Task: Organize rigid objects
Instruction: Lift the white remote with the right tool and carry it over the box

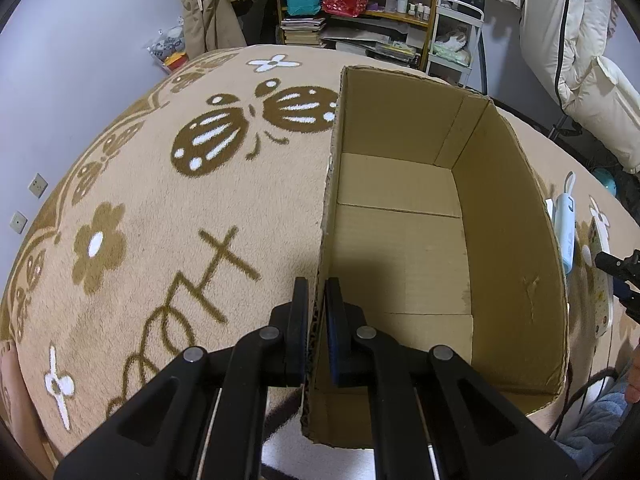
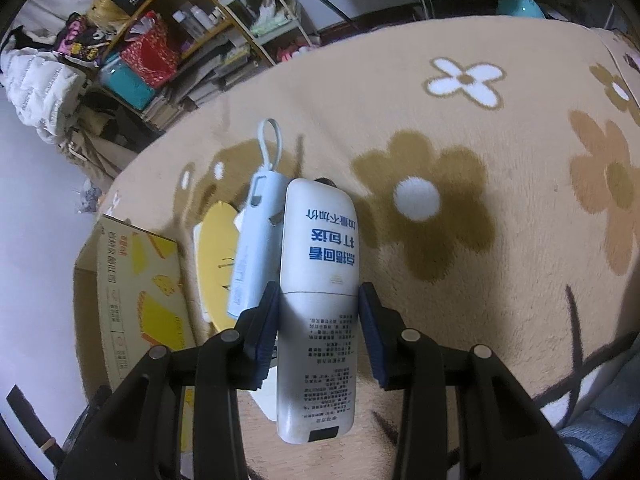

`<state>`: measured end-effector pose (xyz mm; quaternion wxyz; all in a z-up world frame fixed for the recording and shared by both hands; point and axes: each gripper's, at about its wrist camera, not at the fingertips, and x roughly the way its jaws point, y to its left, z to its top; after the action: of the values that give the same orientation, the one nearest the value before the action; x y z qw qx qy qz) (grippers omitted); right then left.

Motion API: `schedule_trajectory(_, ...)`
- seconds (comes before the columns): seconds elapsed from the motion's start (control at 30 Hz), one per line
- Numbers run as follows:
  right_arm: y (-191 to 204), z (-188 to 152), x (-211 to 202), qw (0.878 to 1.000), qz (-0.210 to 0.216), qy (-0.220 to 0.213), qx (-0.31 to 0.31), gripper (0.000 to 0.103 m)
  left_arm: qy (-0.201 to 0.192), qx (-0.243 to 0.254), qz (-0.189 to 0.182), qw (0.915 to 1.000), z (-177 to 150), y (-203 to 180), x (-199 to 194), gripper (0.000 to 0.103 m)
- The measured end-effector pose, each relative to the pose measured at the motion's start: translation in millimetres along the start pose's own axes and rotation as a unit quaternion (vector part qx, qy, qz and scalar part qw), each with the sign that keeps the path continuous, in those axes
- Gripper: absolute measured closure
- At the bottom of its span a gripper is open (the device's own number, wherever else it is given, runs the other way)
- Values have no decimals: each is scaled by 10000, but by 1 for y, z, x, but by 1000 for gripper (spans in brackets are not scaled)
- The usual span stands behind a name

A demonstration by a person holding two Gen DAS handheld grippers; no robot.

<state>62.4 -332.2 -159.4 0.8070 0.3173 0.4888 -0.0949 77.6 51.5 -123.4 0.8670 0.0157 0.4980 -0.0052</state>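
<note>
An open, empty cardboard box (image 1: 404,240) stands on the flowered blanket. My left gripper (image 1: 316,304) is shut on the box's near left wall, one finger outside and one inside. In the right wrist view my right gripper (image 2: 318,300) is shut on a white remote control (image 2: 318,280) with blue Chinese print, which lies on the blanket or just above it. A light blue power bank (image 2: 256,240) with a loop strap lies just left of the remote; it also shows right of the box in the left wrist view (image 1: 566,232). The box's printed outer wall (image 2: 136,292) is at the left.
A yellow and white flat object (image 2: 218,252) lies under the power bank beside the box. The beige blanket (image 1: 160,200) covers the whole surface. Shelves with bags and books (image 1: 352,4) stand behind, and a white quilt (image 1: 580,60) hangs at the right.
</note>
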Motion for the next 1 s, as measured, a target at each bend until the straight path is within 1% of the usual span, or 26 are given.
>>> schedule_trajectory(0.2, 10, -1, -11, 9996, 143, -126, -197, 61, 8, -65, -44, 10000, 0, 1, 0, 96)
schedule_trajectory(0.3, 15, -3, -16, 9991, 222, -175, -316, 61, -4, -29, 0, 10000, -1, 0, 0, 96)
schedule_trajectory(0.67, 54, -12, -25, 9938, 601, -272, -896, 61, -3, -42, -8, 10000, -1, -2, 0, 96)
schedule_trajectory(0.8, 73, -19, -26, 9902, 812, -278, -1104, 61, 0, -49, -9, 10000, -1, -2, 1, 96)
schedule_trajectory(1.0, 112, -33, -29, 9804, 1258, -266, -1490, 61, 3, -44, -11, 10000, -1, -2, 0, 96)
